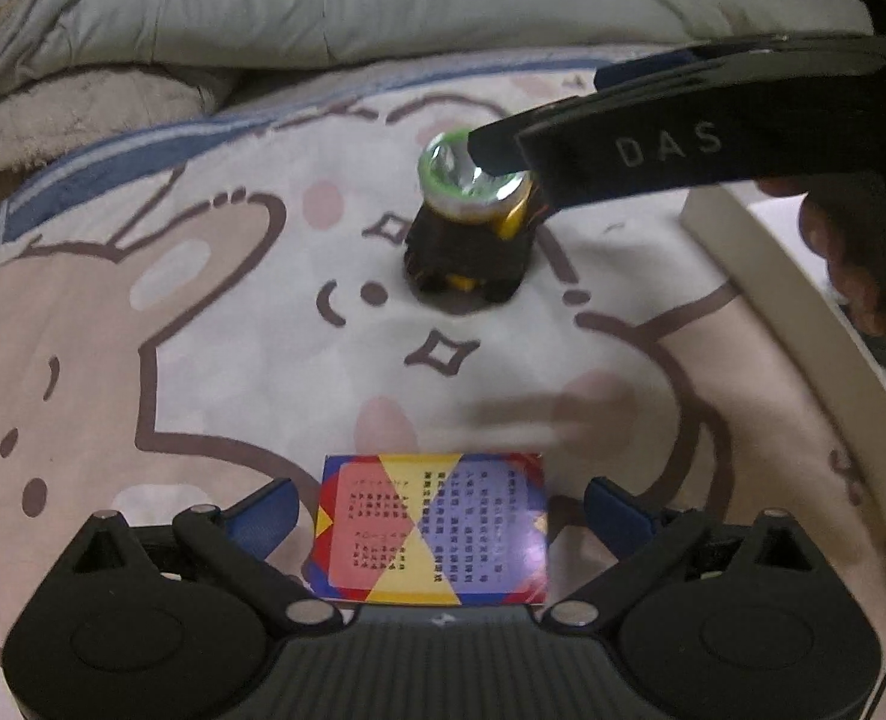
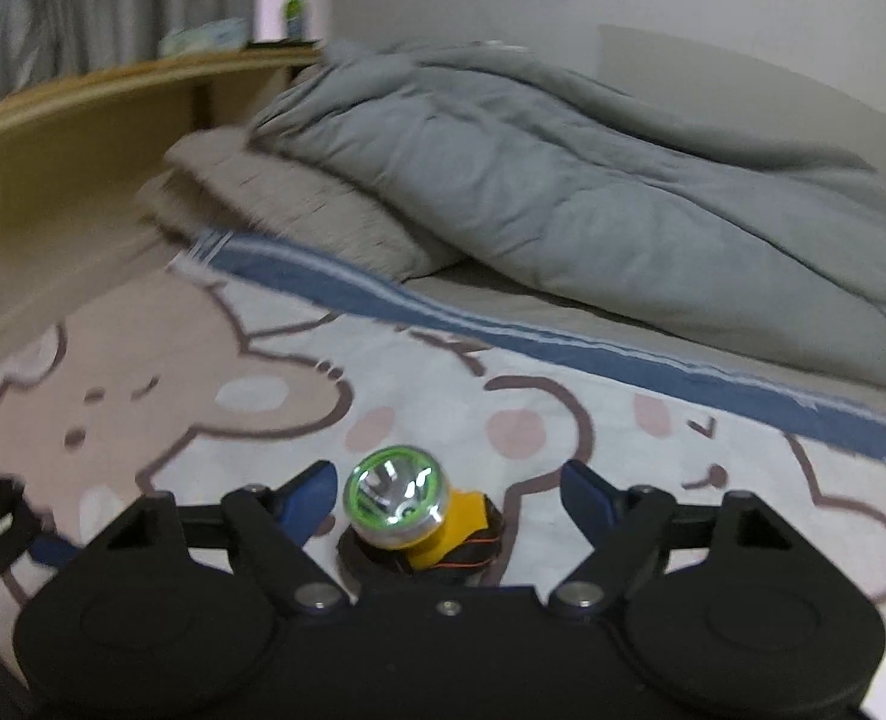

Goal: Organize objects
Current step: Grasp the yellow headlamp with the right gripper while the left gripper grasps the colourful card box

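Note:
A headlamp [image 1: 470, 204] with a silver reflector, green rim, yellow body and black strap sits on the cartoon-print bedsheet [image 1: 203, 330]. In the right wrist view the headlamp [image 2: 395, 501] lies between the open blue-tipped fingers of my right gripper [image 2: 446, 495], apart from both. My right gripper's black body [image 1: 653, 138] reaches in from the right over the lamp in the left wrist view. A colourful card box [image 1: 434, 531] lies between the open fingers of my left gripper [image 1: 437, 510], not gripped.
A grey duvet [image 2: 593, 180] and a beige pillow [image 2: 275, 204] lie piled at the far side of the bed. A wooden headboard shelf [image 2: 83, 114] stands at the left. A white edge [image 1: 803, 324] runs along the right.

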Available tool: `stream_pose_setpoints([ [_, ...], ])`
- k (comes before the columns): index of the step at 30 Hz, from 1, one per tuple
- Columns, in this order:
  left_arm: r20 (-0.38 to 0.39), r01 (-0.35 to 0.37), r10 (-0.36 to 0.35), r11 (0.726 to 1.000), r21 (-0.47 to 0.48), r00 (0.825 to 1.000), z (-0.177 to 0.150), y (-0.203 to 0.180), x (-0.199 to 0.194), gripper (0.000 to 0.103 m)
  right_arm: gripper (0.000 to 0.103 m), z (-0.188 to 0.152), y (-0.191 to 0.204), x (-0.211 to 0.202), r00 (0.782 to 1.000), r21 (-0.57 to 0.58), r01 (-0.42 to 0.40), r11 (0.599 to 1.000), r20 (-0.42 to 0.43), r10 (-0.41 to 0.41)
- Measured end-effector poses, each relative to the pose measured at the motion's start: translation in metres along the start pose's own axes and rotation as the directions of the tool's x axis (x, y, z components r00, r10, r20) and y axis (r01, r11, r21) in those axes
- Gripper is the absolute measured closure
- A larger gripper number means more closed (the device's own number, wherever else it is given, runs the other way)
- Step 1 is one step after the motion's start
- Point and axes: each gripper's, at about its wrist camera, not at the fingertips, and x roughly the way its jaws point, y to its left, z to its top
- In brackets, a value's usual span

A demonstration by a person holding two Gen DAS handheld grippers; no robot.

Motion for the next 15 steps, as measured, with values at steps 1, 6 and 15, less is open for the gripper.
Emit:
stream_pose_setpoints([
  [1,-0.011,0.001,-0.001,1.000,0.001,1.000,0.000,0.000,0.003,0.004,0.021,-0.002,0.002,0.002,1.000,-0.018,-0.004,1.000,-0.006,0.004],
  [6,-0.064,0.012,-0.011,1.000,0.006,0.998,0.000,0.002,0.015,0.010,0.024,-0.011,0.007,0.020,0.999,-0.077,-0.016,0.997,-0.039,0.013],
  [15,-0.091,0.035,-0.034,0.999,0.014,0.995,-0.001,0.004,0.027,0.010,0.043,-0.018,0.017,0.046,0.997,-0.134,-0.031,0.990,-0.071,0.022],
])
